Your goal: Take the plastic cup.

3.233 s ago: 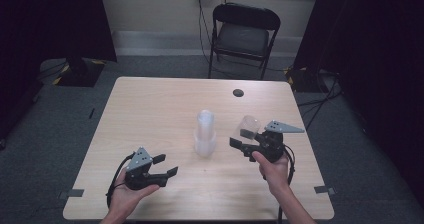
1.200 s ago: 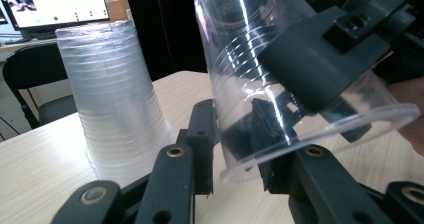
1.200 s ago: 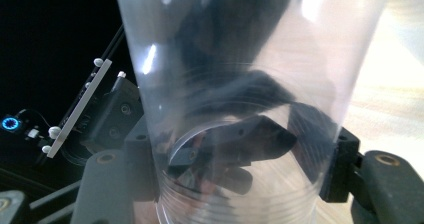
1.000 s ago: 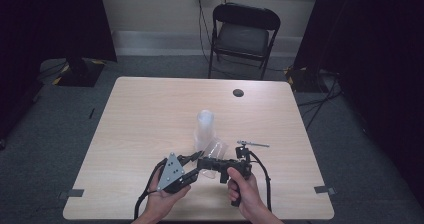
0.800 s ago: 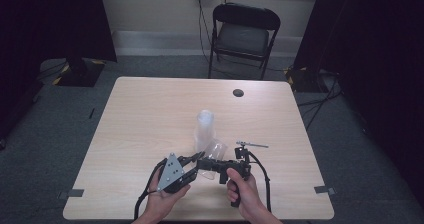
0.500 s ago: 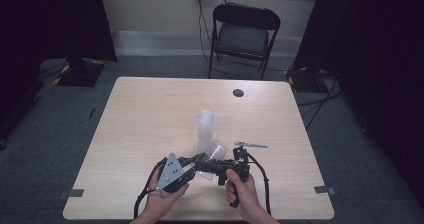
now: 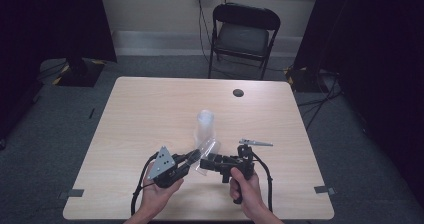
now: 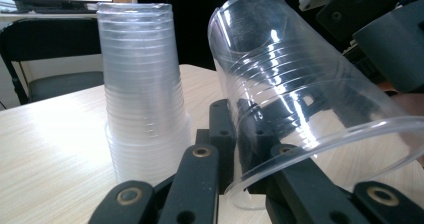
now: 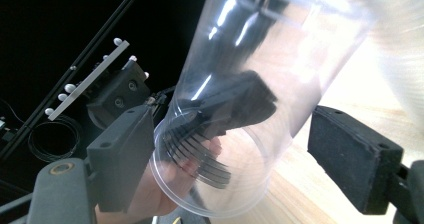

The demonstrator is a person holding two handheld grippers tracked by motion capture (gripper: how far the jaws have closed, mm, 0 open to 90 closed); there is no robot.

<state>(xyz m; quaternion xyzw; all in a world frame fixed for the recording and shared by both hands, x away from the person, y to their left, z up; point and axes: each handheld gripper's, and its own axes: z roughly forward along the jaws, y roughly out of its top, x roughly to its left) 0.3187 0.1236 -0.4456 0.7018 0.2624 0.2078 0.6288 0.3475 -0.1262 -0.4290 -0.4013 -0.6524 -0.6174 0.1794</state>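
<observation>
From the high view, a single clear plastic cup (image 7: 207,149) is hanging tilted between the two tongs at the six o'clock edge of the pale wooden surface (image 7: 150,109), its closed end leaning toward twelve o'clock where the stack of clear plastic cups (image 7: 205,125) is standing upright just beyond it; the left tongs (image 7: 189,159) are coming at it from eight o'clock and the right tongs (image 7: 205,163) from four o'clock, and a small dark disc (image 7: 238,92) is lying well apart near the far edge. In the left gripper view, the left tongs (image 8: 225,144) are pinching the cup's rim (image 8: 320,154) nearly shut, one jaw inside the mouth and one outside, with the stack (image 8: 142,84) standing just beside at ten o'clock. That thin pinch on a flexible rim looks like the weak point: the wall could buckle or slide out and the cup would be dropping onto the surface, or swinging into the stack and tipping it. In the right gripper view, the right tongs (image 9: 240,149) have just been opening and are now standing wide, the pads flanking the cup (image 9: 250,99) at nine and three o'clock; the three o'clock pad is clearly off it, while the nine o'clock one is sitting right against the rim, so pulling the right hand away carelessly could be catching that rim and tugging the cup out of the other grip.
</observation>
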